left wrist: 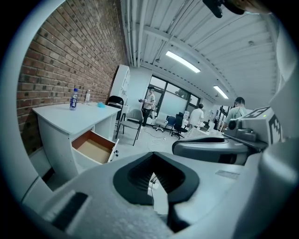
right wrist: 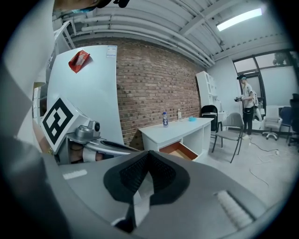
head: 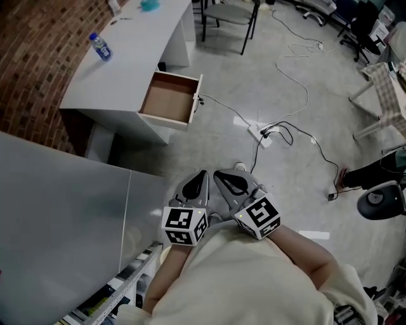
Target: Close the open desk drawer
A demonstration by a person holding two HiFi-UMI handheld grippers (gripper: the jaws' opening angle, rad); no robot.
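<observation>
The open drawer (head: 168, 99), a box with a brown wooden inside and a white front, stands pulled out from the front edge of the white desk (head: 136, 54), under the end of the top that lies nearer to you. Nothing shows inside it. The desk's back edge runs along the red brick wall (head: 38, 57). Near that back edge a clear plastic bottle with a blue label (head: 100, 46) stands upright, and a small teal object (head: 149, 5) lies at the far end of the top; what it is cannot be made out.

On the grey floor beyond the drawer's front, a white power strip (head: 261, 134) lies with black and white cables running off it. A grey chair with black legs (head: 231, 16) stands past the desk's far end.

You hold both tongs well short of the drawer, side by side and close to each other, pointing towards it. The left gripper (head: 198, 181) has its jaws together with nothing between them, and the right gripper (head: 229, 183) likewise has its jaws together and empty. Neither touches the drawer or the desk. A plain grey panel (head: 57, 203) stands at your left.
</observation>
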